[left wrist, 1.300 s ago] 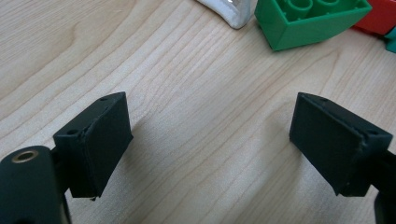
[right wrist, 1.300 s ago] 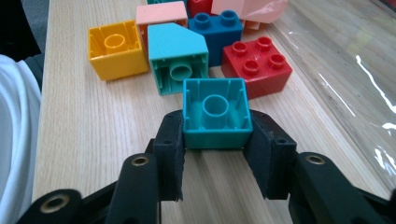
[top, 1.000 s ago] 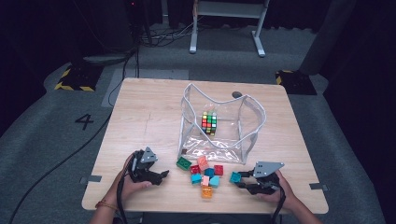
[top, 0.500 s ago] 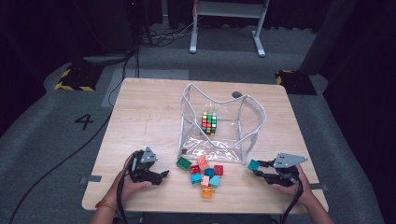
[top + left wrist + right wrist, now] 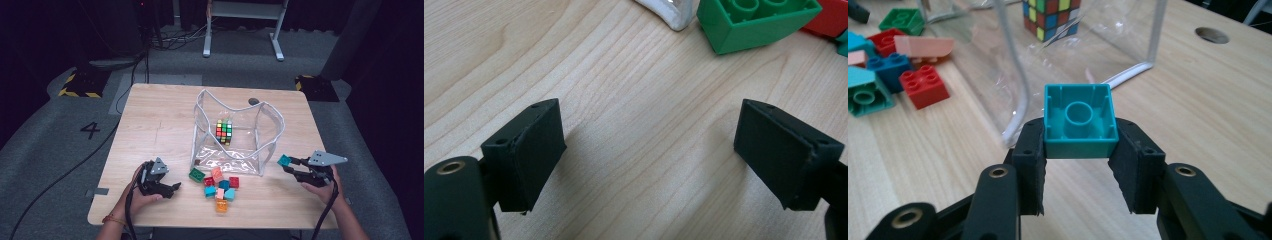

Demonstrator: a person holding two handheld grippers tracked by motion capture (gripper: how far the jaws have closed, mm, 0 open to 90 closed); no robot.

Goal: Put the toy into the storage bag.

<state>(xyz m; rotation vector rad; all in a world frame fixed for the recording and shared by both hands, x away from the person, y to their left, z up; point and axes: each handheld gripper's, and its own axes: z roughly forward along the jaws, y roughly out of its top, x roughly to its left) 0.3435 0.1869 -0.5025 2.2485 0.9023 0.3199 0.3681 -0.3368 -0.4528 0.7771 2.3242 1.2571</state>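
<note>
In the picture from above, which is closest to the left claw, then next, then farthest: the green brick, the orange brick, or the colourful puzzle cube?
From the left claw:
1. Green brick, just to its right on the table.
2. Orange brick, farther right, at the pile's near edge.
3. Puzzle cube, up inside the clear bag.

My wooden desk (image 5: 160, 125) carries a clear bag (image 5: 235, 137) and scattered toy bricks (image 5: 220, 185) just before it.

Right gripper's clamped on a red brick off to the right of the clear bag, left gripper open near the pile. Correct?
Not quite: the brick in the right gripper is teal, not red, as the right gripper view shows. The rest holds: it sits right of the clear bag, and the left gripper is open near the pile.
</note>
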